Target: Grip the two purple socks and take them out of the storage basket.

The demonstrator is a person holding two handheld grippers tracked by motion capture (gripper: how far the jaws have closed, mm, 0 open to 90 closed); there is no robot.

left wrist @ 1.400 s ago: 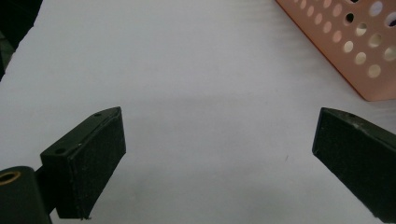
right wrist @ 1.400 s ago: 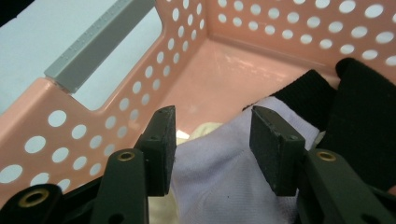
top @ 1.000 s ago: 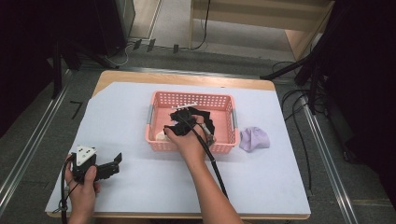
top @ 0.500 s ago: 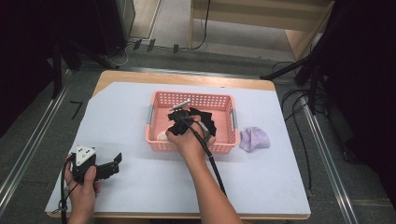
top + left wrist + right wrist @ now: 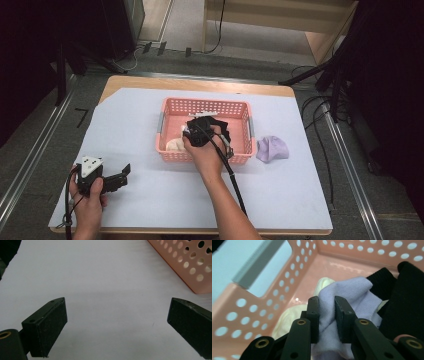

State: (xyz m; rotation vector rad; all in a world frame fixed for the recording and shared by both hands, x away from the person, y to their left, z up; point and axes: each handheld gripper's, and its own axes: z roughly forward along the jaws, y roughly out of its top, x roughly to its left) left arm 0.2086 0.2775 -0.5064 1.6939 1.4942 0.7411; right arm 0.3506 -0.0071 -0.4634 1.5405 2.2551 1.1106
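Resting at seven o'clock on the white sheet, the left gripper [image 5: 112,181] sits with jaws spread wide, holding nothing. At centre, the right gripper [image 5: 326,315] pinches a lilac sock [image 5: 347,293] inside the pink basket [image 5: 167,145], beside a cream sock [image 5: 287,318]. Lifting it out likely comes next, toward the lilac sock [image 5: 272,148] at three o'clock. Since a second ago, the right hand has dipped slightly lower.

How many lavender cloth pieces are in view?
2: one lavender cloth pinched in the right claw inside the pink basket, another lavender cloth on the table right of the basket. More may be hidden.
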